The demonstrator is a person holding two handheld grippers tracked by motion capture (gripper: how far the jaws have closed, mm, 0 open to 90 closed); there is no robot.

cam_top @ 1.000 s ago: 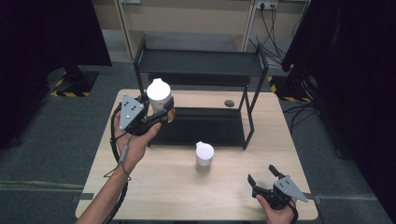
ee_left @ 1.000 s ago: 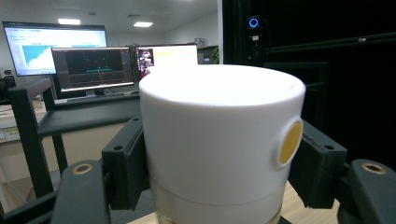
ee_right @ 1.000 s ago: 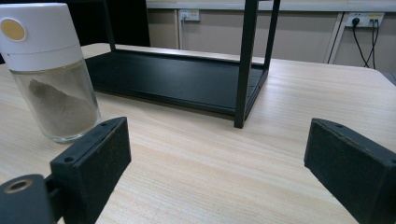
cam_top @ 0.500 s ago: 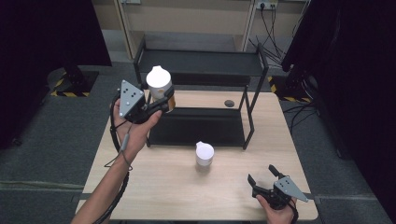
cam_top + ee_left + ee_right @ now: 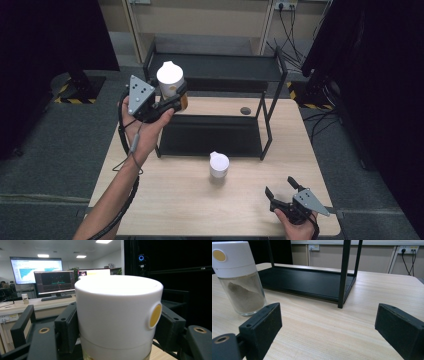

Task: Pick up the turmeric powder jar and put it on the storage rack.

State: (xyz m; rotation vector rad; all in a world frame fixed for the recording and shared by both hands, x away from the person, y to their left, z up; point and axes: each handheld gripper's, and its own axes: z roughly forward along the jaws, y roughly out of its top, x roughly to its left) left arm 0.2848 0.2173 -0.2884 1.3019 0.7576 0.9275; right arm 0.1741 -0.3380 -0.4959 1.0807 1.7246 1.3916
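Jars with white caps are the things in hand on this pale wooden table [image 5: 165, 200]. One jar [image 5: 170, 82] is clamped in the left claw [image 5: 172, 100], whose two black jaws press on opposite sides of it just under the cap; in the left gripper view the white cap [image 5: 117, 315] with a round yellow dot on its side sits tight between the pads [image 5: 67, 327], and a strip of clear glass shows below it. In the high view this jar is held up in the air, upright, above the left end of the black two-level rack [image 5: 215, 67], near the front left corner of its upper shelf and not touching it. The person's left hand [image 5: 145, 127] grips the claw from below, with its cable hanging down along the forearm. A second jar [image 5: 219, 164] stands upright on the table just in front of the rack's lower tray, near the middle; the right gripper view shows it [image 5: 239, 277] as clear glass with brownish-grey powder heaped inside and a yellow dot on its cap. The right claw [image 5: 282, 187] rests low at the near right corner of the table, its jaws wide apart with nothing but bare wood between them, well apart from the standing jar. A small dark round spot [image 5: 245, 110] lies on the table behind the rack's lower tray.
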